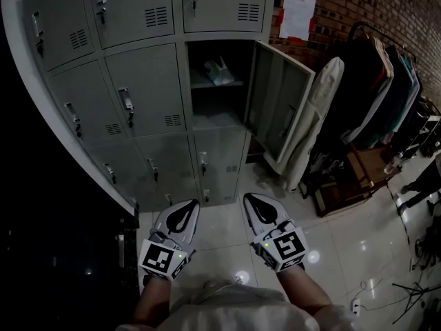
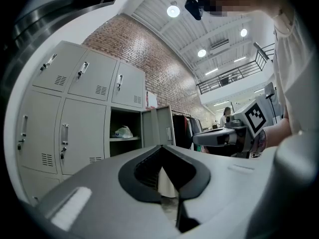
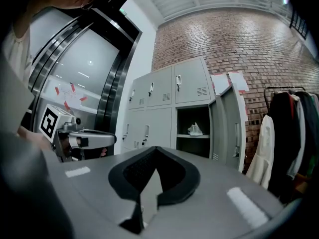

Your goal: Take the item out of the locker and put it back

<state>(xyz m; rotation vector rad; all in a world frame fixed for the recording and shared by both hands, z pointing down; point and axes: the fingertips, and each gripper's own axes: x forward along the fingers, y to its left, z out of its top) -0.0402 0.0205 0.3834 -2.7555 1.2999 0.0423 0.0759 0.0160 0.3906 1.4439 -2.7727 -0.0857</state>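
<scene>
The left gripper (image 1: 186,209) and the right gripper (image 1: 256,204) hang side by side above the floor (image 1: 344,254), each with its jaws pressed together on nothing. The pale crumpled item (image 1: 219,72) lies on the shelf (image 1: 215,85) inside the locker (image 1: 213,81), whose door (image 1: 277,102) stands open.

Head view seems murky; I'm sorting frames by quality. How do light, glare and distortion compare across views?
Head view: dim, left edge nearly black, glare spots on the floor tiles, lockers bowed. Left gripper view: brighter, ceiling lamp blown out, strong fisheye. Right gripper view: evenly lit, brick wall curved.
</scene>
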